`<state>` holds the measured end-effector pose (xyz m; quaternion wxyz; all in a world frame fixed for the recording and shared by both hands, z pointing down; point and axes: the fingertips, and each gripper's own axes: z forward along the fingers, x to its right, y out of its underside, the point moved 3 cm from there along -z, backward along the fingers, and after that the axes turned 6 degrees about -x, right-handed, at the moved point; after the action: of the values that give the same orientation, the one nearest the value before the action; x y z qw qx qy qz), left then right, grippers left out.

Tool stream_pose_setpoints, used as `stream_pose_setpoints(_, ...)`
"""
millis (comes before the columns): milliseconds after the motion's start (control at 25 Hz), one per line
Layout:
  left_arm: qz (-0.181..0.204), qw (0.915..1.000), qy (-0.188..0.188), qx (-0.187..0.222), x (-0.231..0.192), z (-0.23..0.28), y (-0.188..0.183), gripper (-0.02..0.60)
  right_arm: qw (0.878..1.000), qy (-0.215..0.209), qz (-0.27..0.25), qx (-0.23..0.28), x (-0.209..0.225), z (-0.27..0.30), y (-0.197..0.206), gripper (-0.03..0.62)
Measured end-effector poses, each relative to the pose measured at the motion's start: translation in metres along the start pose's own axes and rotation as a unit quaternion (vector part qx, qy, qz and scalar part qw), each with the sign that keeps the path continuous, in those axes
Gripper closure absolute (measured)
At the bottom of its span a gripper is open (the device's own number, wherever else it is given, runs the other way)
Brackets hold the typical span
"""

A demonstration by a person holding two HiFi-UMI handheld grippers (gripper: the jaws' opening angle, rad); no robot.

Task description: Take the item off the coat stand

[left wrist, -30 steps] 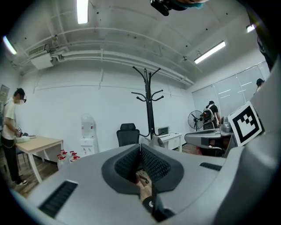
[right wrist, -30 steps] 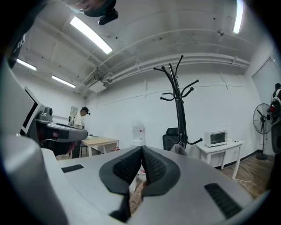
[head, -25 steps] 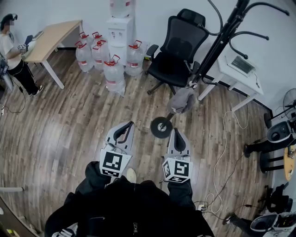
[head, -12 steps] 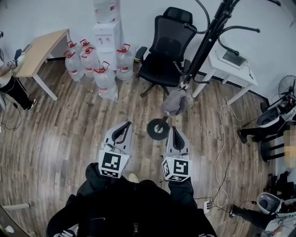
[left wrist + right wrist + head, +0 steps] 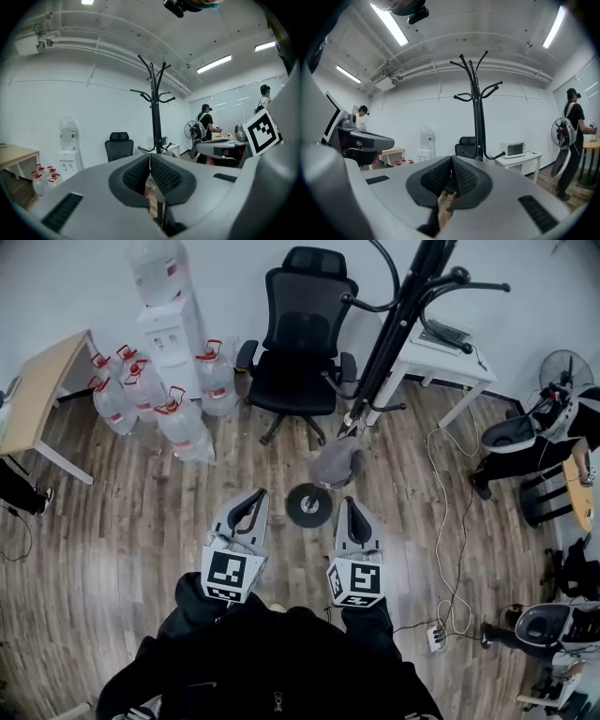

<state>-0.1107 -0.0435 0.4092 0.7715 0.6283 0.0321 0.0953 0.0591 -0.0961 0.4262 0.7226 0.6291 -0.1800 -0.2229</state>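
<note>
A black coat stand (image 5: 389, 338) rises from a round base (image 5: 307, 505) on the wooden floor. A grey cap-like item (image 5: 337, 463) hangs from one of its low hooks, just above the base. My left gripper (image 5: 255, 496) and right gripper (image 5: 349, 505) are held side by side in front of me, short of the base, touching nothing. Both have their jaws shut and empty. The stand (image 5: 156, 117) shows ahead in the left gripper view beyond the left gripper (image 5: 150, 157). It also stands (image 5: 477, 117) beyond the right gripper (image 5: 451, 161) in the right gripper view.
A black office chair (image 5: 300, 343) stands left of the stand. Several water bottles (image 5: 169, 409) sit by a dispenser (image 5: 169, 324). A white desk (image 5: 441, 348) is behind the stand, and a cable (image 5: 445, 521) trails on the floor at right. A fan (image 5: 562, 371) stands far right.
The head view has swung to the right: chair, bottles and stand have slid left, and the person at the far left has left the picture. Both grippers keep the same pose.
</note>
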Motion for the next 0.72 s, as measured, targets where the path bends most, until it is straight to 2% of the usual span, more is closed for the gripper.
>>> stream_pose_setpoints(360,0.008,0.997,0.076,-0.011,-0.041,0.072,-0.005,0.557,0.997,0.072,0.008,-0.023,0.009,0.057,-0.001,0.579)
stream_pose_setpoints(720,0.018,0.9877,0.15,-0.038,-0.035,0.132,0.004,0.556,0.991,0.123,0.025,-0.054,0.033,0.084,0.017,0.578)
